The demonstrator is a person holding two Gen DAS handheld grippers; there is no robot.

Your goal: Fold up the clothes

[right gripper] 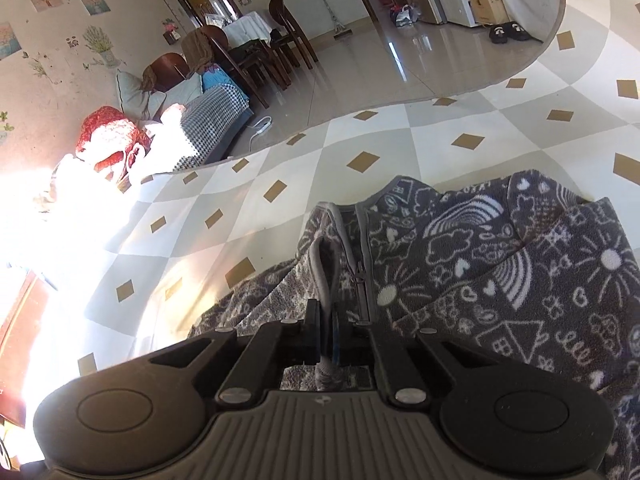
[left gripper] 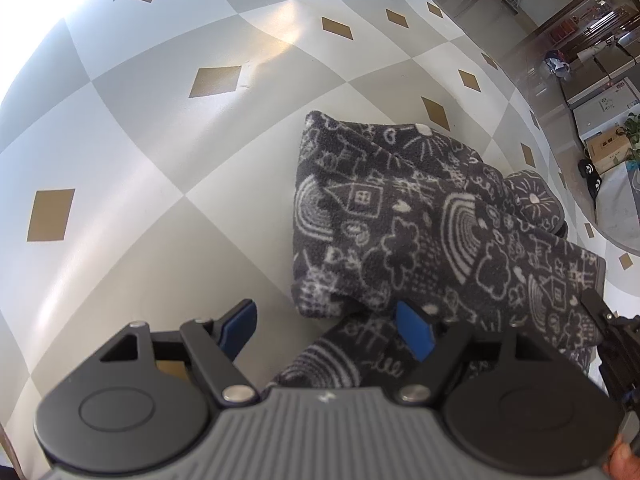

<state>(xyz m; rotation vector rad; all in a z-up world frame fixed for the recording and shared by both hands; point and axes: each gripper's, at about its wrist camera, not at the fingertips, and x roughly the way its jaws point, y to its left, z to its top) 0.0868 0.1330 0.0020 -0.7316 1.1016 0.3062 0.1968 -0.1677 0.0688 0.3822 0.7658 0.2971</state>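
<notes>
R gripper is pressed together on a grey trim loop of the fleece garment, prob. to get a hold by its collar edge for the fold. L gripper is spread, nothing pinched, hovering over a sleeve-like strip, seemingly ready to take it. Garment lies crumpled on the checkered mat; in L view, long axis runs from far-centre down toward the right.

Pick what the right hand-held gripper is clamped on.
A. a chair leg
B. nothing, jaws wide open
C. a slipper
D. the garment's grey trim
D: the right hand-held gripper is shut, its blue pads pinching the grey trim of the patterned garment.
</notes>
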